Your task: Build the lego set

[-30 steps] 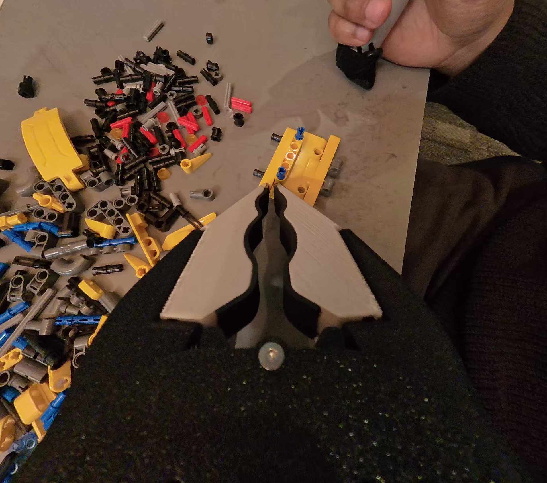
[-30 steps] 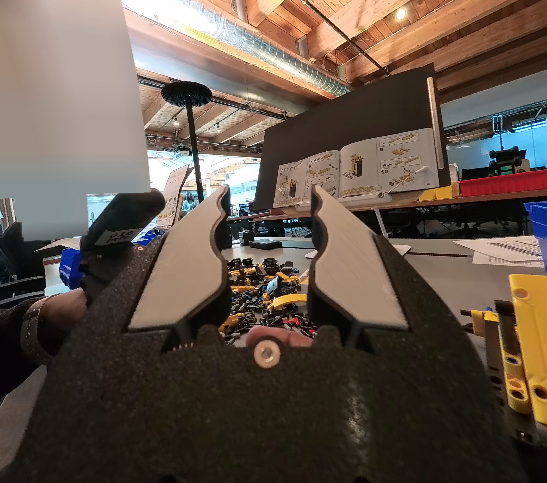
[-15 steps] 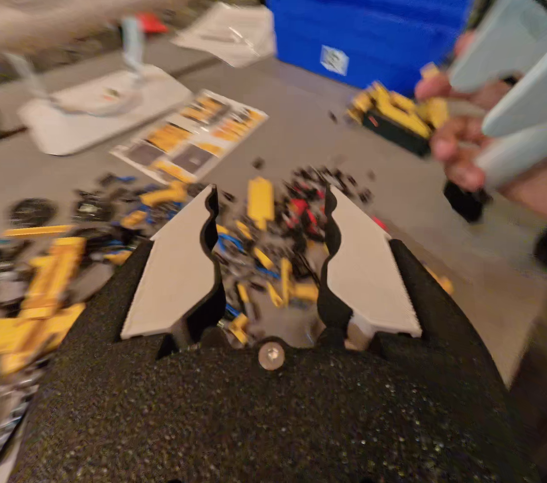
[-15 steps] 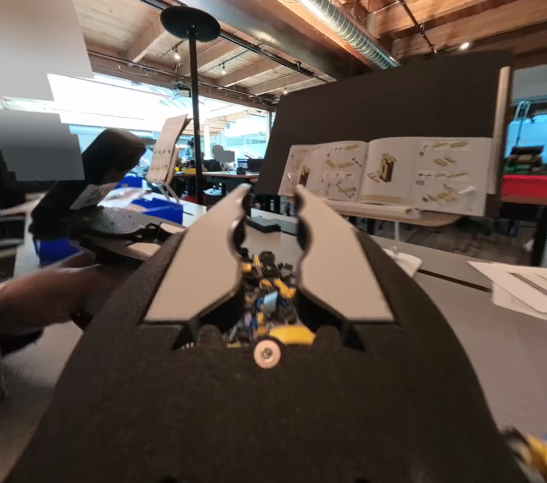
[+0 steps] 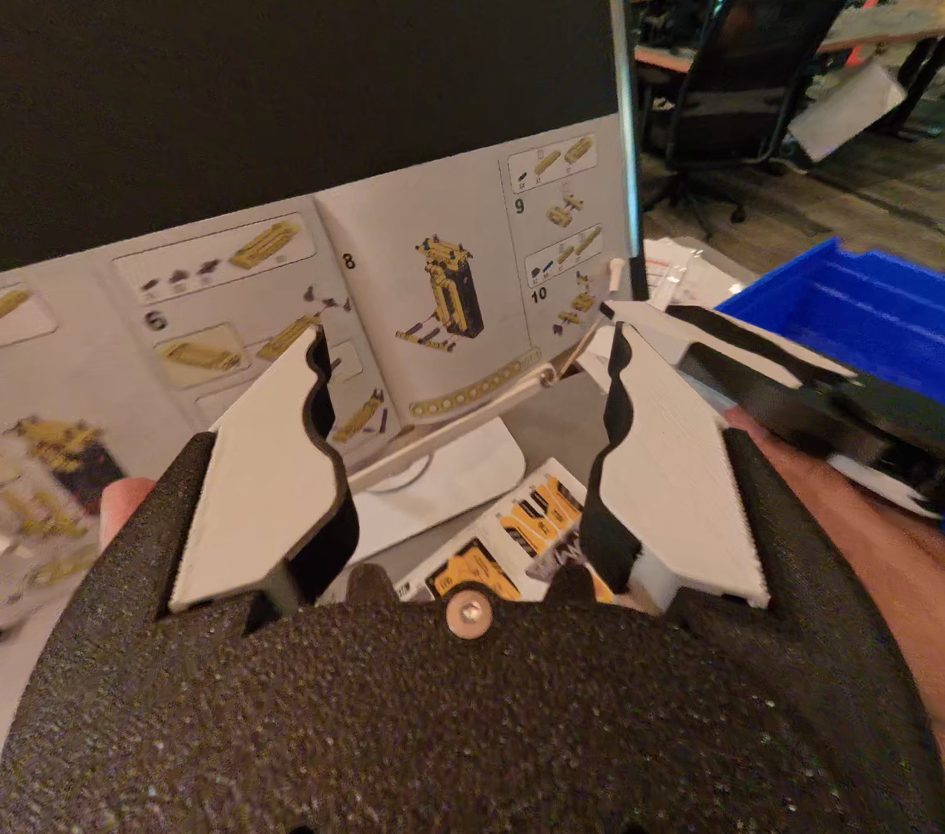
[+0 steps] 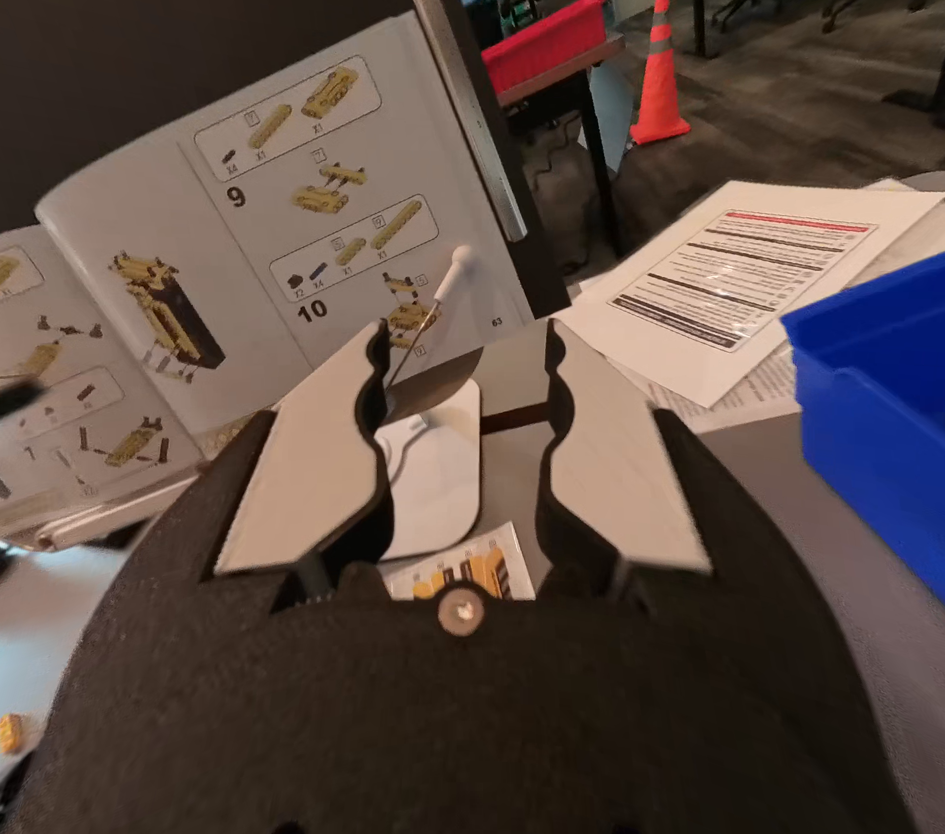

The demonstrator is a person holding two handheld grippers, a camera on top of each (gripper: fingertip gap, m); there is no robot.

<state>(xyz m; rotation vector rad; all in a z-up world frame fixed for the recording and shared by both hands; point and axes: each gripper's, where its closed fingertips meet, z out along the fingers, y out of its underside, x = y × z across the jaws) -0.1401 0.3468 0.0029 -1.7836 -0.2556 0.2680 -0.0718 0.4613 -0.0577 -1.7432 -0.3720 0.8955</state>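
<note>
My left gripper (image 5: pixel 465 334) is open and empty, held up in the air facing an open instruction booklet (image 5: pixel 434 288) that leans on a white stand (image 5: pixel 450 472). My right gripper (image 6: pixel 465 331) is open and empty too, facing the booklet's right-hand page (image 6: pixel 286 216). A white-tipped wire clip (image 6: pixel 455 265) holds that page down. In the left wrist view the right gripper (image 5: pixel 644 321) shows from the side at the right, with a hand (image 5: pixel 844 533) beneath it. A sticker sheet (image 5: pixel 537 518) lies on the table under both grippers.
A blue bin (image 6: pixel 869 400) stands at the right on the grey table, with printed papers (image 6: pixel 741 283) behind it. A black board (image 5: pixel 307 17) backs the booklet. Beyond the table are an office chair (image 5: pixel 757 42), an orange cone (image 6: pixel 659 68) and a red bin (image 6: pixel 547 37).
My left gripper was closed at a yellow assembly on the table; it has opened, lifted and swung up to face the booklet. My right gripper has turned toward the booklet and opened wider.
</note>
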